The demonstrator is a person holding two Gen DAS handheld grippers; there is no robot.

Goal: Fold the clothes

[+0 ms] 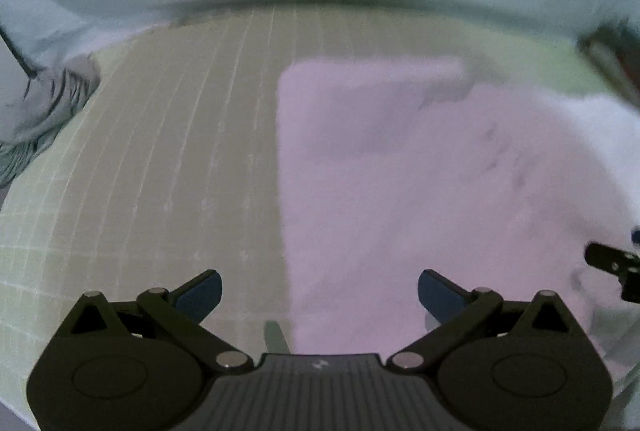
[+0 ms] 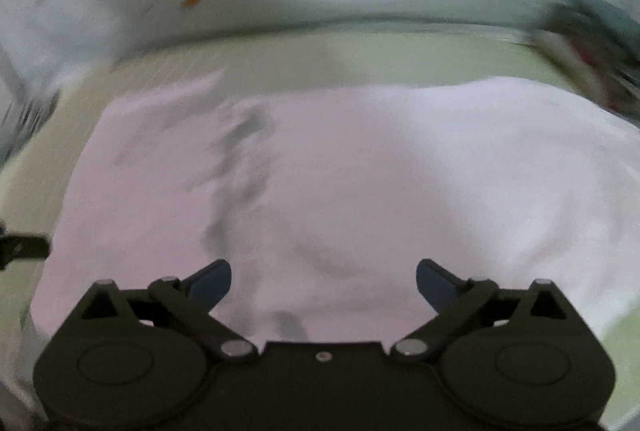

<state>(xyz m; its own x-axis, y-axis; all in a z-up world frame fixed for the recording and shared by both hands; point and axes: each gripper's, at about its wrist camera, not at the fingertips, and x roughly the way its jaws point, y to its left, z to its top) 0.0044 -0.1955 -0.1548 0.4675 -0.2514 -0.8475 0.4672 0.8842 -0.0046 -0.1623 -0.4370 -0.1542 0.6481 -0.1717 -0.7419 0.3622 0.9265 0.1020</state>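
Left wrist: left gripper (image 1: 319, 295) fingers spread, empty, over pink garment (image 1: 400, 171) edge on grid mat (image 1: 160, 151) | right gripper (image 2: 323, 283) fingers spread, empty, above garment

Ahead-left of the left claw (image 1: 319, 291) the gridded surface (image 1: 168, 159) lies bare; the pale garment (image 1: 400, 183) spreads ahead-right, crumpled cloth (image 1: 44, 99) far left.

Left tongs (image 1: 319, 293) and right tongs (image 2: 323, 281) both gape wide, empty.
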